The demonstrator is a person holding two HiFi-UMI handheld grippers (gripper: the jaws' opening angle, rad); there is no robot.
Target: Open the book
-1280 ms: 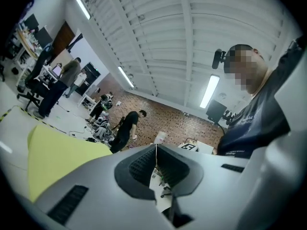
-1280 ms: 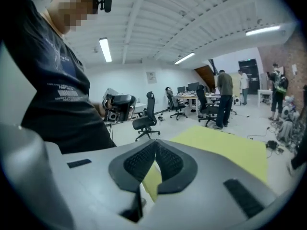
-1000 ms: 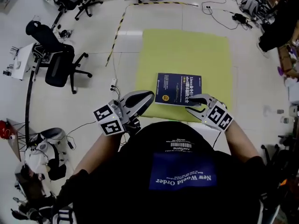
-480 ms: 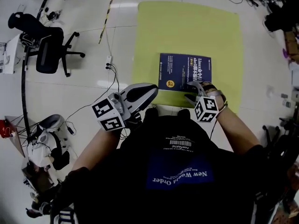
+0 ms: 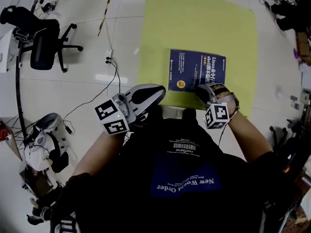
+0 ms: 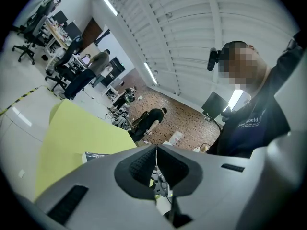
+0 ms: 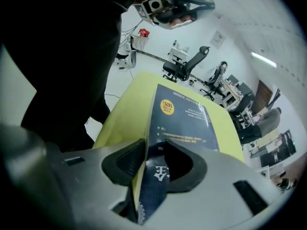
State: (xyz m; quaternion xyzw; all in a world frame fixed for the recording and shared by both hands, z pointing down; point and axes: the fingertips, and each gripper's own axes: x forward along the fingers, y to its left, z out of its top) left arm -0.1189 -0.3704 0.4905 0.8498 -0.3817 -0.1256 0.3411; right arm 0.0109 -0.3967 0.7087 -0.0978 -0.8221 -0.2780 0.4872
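A dark blue book lies closed on a yellow mat on the floor. My right gripper points down at the book's near edge. In the right gripper view the book stretches away, and its lifted cover edge stands between the closing jaws of the right gripper, with both pads against it. My left gripper hangs left of the book, off the mat's near left corner, apart from the book. In the left gripper view the left gripper is shut, pads together on nothing.
A black office chair stands at the left. A power strip with cables lies beside the mat's left edge, and black-and-yellow tape runs beyond it. White equipment sits at the lower left. People work far off.
Both grippers have sunk toward the floor. The right gripper has rolled and tipped downward at the book's near edge, and the cover edge is now between its jaws. The left gripper stays shut.
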